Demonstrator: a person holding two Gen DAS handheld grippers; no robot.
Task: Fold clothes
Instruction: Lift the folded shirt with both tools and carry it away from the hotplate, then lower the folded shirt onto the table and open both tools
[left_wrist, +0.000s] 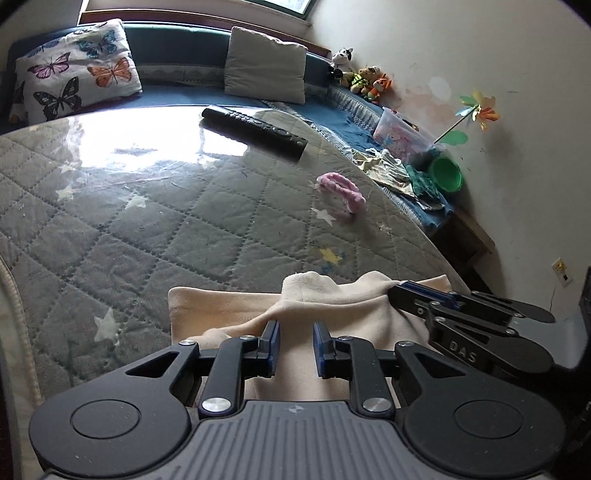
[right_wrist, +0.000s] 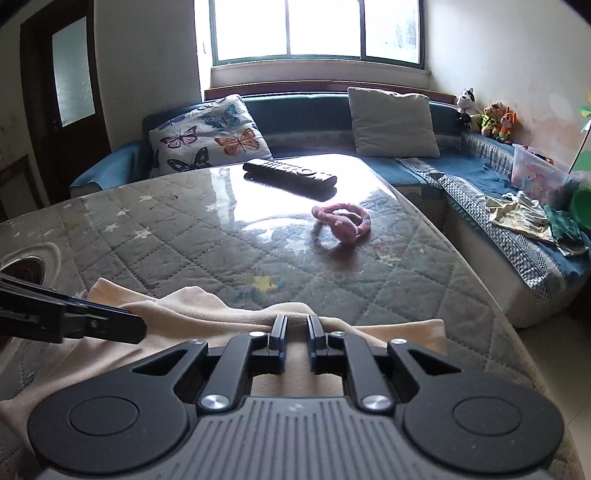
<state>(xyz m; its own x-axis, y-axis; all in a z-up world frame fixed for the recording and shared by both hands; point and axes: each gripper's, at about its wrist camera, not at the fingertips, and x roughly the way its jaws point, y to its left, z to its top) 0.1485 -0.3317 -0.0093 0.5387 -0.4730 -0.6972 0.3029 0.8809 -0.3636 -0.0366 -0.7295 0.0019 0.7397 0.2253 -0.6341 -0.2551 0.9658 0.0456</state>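
Two hand-held grippers, left and right, both slightly spread, sit over the cream cloth on the bench's near edge; right maybe pinches a fold.

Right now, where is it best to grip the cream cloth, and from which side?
Probably at the raised far edge of the cream cloth, coming from the near side: the fold there stands off the quilted table. The left gripper and right gripper have gaps between their fingers.

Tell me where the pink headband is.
The pink headband lies on the quilted table, right of centre, between the black remote and the cream cloth.
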